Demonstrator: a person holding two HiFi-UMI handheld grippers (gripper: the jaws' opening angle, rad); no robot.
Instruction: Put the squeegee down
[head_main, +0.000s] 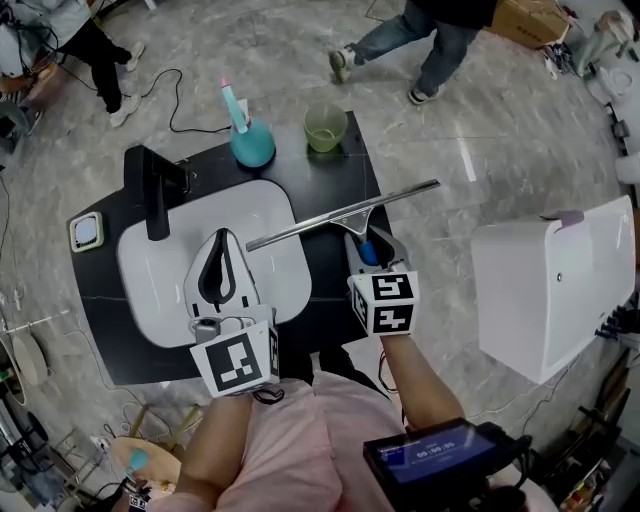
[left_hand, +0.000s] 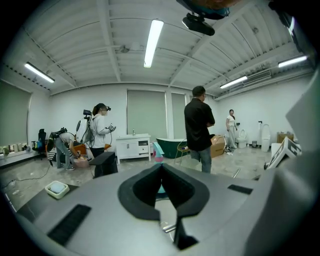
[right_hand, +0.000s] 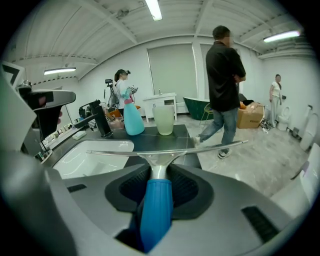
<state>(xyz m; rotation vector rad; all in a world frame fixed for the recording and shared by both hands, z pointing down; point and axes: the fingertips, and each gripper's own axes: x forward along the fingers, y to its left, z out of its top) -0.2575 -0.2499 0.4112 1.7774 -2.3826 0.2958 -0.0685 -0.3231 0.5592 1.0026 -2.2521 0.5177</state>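
The squeegee (head_main: 340, 215) has a blue handle (right_hand: 156, 205) and a long metal blade (right_hand: 165, 151). My right gripper (head_main: 368, 242) is shut on the handle, and the blade sticks out ahead of the jaws (right_hand: 159, 172). In the head view the blade runs slantwise over the right rim of the white sink (head_main: 140, 250) and the black countertop (head_main: 335, 175). Whether it touches the counter cannot be told. My left gripper (head_main: 222, 238) hangs over the sink basin with its jaw tips together and nothing between them (left_hand: 161, 167).
A black faucet (head_main: 155, 195) stands at the sink's left, with a small white dish (head_main: 86, 232) beside it. A teal spray bottle (head_main: 250, 140) and a green cup (head_main: 325, 127) stand at the counter's far edge. A white boxy unit (head_main: 555, 280) stands to the right. A person (head_main: 430, 40) walks beyond the counter.
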